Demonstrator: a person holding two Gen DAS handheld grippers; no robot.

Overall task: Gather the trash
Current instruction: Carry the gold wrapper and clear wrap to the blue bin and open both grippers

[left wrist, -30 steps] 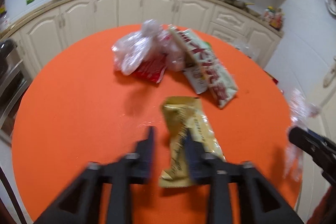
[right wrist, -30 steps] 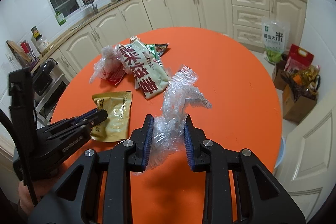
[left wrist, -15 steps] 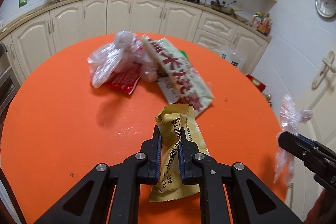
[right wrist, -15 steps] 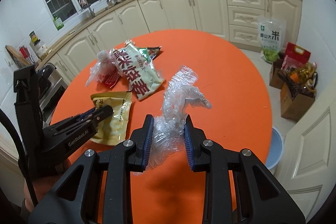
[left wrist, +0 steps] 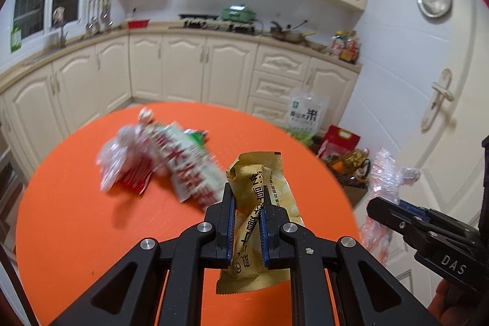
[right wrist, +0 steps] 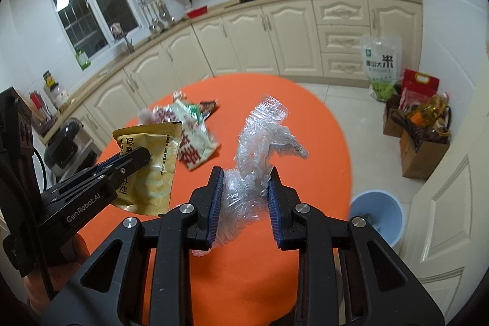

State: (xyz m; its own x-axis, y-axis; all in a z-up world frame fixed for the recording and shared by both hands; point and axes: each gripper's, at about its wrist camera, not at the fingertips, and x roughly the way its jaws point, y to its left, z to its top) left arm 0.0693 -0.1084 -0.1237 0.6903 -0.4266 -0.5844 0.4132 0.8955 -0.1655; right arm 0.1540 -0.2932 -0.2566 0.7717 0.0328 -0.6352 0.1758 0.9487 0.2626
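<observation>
- Left wrist view: kitchen with cream cabinets (left wrist: 189,66) at far side; round orange table (left wrist: 76,219) below. Left gripper (left wrist: 247,222) pinching yellow snack wrapper (left wrist: 259,188), raised off the table. Blurred heap of wrappers (left wrist: 159,158) lying far left on table. Right gripper (left wrist: 394,210) at right edge, past the table rim, clamping clear plastic wrap (left wrist: 388,173).
- Right wrist view: same orange table (right wrist: 321,142). Right gripper (right wrist: 244,197) pressed onto clear plastic wrap (right wrist: 262,142), held above table. Left gripper (right wrist: 134,156) at left, gripping yellow snack wrapper (right wrist: 152,167). Heap of wrappers (right wrist: 189,124) beyond. Blue bin (right wrist: 379,216) on floor, right of table.
</observation>
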